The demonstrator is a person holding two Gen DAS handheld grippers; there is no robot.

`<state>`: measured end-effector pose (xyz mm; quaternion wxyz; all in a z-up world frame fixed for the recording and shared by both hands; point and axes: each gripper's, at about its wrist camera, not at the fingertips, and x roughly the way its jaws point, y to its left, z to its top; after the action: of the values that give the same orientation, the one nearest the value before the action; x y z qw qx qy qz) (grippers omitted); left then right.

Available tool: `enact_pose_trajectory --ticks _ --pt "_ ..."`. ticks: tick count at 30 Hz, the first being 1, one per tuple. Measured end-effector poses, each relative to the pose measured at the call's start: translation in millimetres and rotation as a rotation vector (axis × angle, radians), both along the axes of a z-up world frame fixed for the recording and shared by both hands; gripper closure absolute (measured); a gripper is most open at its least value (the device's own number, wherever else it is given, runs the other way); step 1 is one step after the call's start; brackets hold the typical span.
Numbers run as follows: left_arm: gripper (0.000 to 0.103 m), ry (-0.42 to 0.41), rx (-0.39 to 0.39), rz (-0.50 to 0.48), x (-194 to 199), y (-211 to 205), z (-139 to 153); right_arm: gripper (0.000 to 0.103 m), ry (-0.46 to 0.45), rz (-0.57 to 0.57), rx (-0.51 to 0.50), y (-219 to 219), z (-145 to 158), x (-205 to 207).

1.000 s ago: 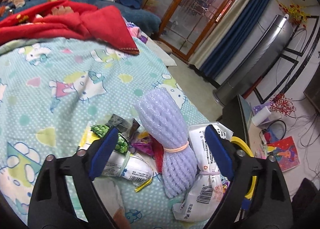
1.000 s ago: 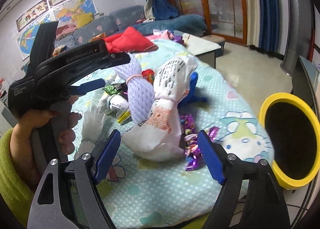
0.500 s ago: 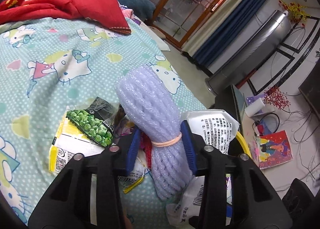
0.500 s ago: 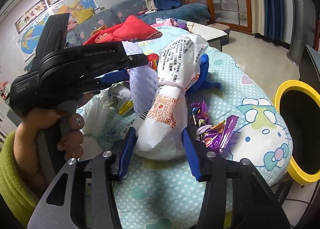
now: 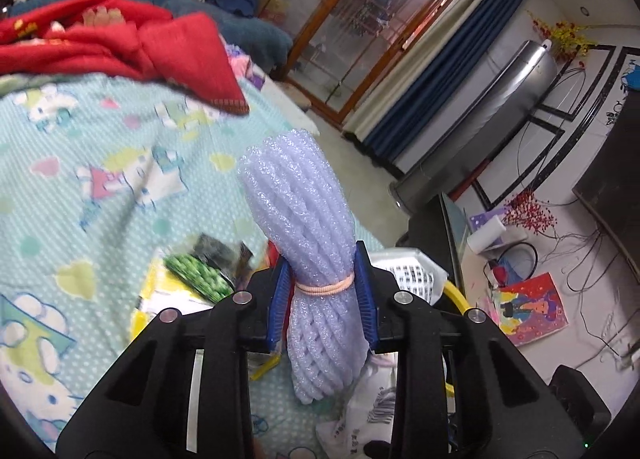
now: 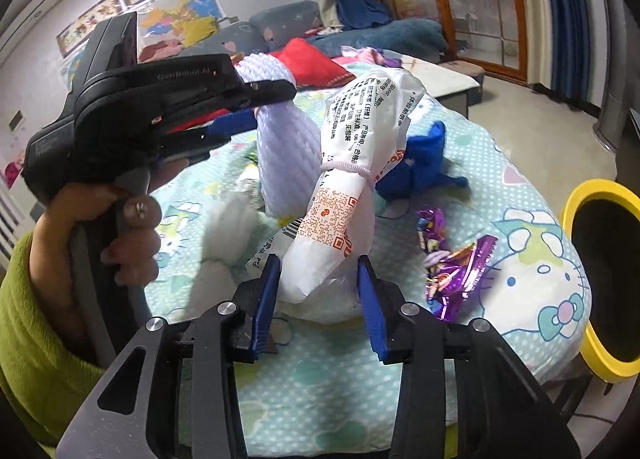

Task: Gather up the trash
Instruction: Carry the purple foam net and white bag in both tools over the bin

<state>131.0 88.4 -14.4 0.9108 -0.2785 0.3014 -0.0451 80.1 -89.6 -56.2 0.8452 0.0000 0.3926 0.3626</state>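
Two grips closing: left fingers clamp foam bundle (at band); right fingers squeeze white bag.

Home living room, sofa (cushioned), curtains, cartoon tablecloth

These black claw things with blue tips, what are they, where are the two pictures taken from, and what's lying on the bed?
No robot here: a person holds a hand-squeezed claw in each hand, and a camera on each looks out along its two fingers.

The left camera shows the left claw, jaws closing on a purple foam net bundle at its rubber band. The right camera shows the right claw, jaws closing around a white tied bag, with the person's left hand holding the other claw beside it.

On the cartoon bedsheet lie purple wrappers, a blue cloth and a green pea packet. A yellow-rimmed bin stands beside the bed.
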Motion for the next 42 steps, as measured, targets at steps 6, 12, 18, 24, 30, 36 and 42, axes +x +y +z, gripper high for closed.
enact_pose_trajectory --ticks 6,12,18,24,30,36,42 --pt "0.08 -0.05 0.021 0.017 -10 6 19 0.066 -0.036 0.007 0.029 -8 17 -3" --pt "0.08 -0.084 0.031 0.001 -17 1 31 0.066 -0.076 -0.038 0.068 -29 36 1" --pt "0.08 -0.113 0.054 -0.036 -21 -14 42 0.066 -0.104 -0.088 0.086 -50 49 6" --pt "0.08 -0.129 0.072 -0.071 -23 -29 48 0.066 -0.127 -0.121 0.1 -62 57 13" --pt "0.08 -0.14 0.094 -0.113 -24 -46 53 0.066 -0.152 -0.148 0.101 -76 61 17" --pt "0.08 -0.157 0.138 -0.157 -24 -69 57 0.066 -0.169 -0.191 0.111 -87 63 19" --pt "0.08 -0.16 0.167 -0.201 -21 -87 56 0.066 -0.178 -0.24 0.112 -103 65 22"
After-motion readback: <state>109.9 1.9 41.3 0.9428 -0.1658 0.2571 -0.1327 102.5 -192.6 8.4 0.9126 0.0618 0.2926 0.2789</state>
